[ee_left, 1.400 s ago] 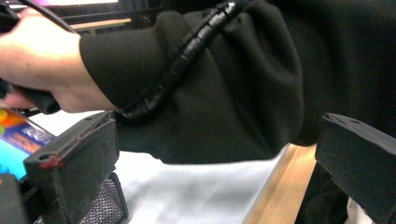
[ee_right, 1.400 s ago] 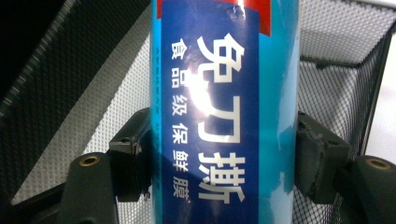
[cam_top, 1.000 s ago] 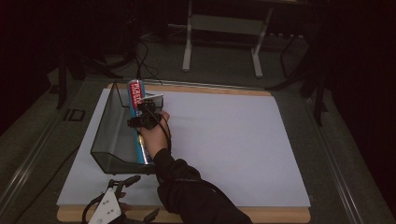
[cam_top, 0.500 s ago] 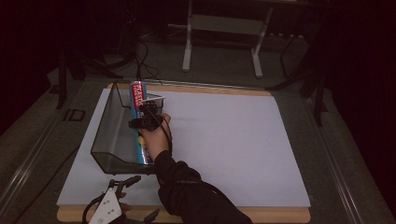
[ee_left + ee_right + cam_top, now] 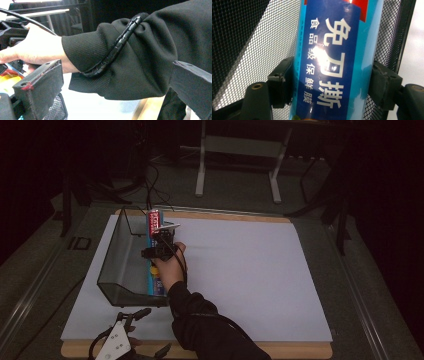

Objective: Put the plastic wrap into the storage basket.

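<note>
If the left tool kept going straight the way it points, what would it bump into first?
Most likely the person's black sleeve: in the left gripper view it lies right across the open jaws of the left tool, with the wrapped cable draped over it. How close it is cannot be judged.

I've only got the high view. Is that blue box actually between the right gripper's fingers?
Observer: Yes. The blue box sits between the fingers of the right gripper, which have just been opening; whether they still press it, I can't tell.
Operator: Anything printed on it?
Observer: White Chinese characters on a dark blue label.
Operator: And the other hand?
Observer: The left gripper is open, its fingers wide apart, nothing between them.
</note>
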`<state>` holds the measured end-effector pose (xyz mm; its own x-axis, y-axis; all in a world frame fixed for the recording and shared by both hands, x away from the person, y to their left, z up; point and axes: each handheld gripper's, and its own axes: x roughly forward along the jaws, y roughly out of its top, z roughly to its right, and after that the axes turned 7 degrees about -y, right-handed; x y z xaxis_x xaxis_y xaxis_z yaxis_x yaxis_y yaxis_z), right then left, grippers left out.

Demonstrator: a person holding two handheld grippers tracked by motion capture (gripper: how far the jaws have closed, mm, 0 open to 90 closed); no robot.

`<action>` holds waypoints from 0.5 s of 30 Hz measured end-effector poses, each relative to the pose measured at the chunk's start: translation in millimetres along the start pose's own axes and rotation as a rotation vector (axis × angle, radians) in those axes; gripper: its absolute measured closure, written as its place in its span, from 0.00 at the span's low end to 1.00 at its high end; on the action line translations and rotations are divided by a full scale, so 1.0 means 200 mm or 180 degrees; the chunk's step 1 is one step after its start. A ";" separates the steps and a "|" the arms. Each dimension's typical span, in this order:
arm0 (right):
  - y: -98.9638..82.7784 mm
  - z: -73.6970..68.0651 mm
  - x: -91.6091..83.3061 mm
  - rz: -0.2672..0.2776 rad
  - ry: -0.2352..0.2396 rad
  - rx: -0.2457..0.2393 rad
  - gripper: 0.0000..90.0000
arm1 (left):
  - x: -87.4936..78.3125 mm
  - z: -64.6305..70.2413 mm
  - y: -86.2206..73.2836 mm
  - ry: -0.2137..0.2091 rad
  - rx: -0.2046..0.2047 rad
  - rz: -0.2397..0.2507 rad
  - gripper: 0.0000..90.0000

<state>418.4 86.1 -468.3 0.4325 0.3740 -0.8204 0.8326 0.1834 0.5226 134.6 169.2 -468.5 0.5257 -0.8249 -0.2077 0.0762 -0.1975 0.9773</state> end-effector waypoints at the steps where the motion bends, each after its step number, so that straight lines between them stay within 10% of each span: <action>1: 0.00 0.00 0.00 -0.0003 -0.0021 -0.0024 0.32 | 0.00 0.00 0.00 -0.0002 0.0001 -0.0003 0.01; 15: 0.04 0.03 -0.05 0.0050 0.0122 -0.0159 0.22 | 0.00 0.00 0.00 -0.0015 -0.0008 -0.0004 0.01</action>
<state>422.4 79.1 -457.7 0.4311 0.4115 -0.8030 0.8071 0.2221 0.5471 135.7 168.9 -468.6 0.5216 -0.8271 -0.2093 0.0791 -0.1973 0.9771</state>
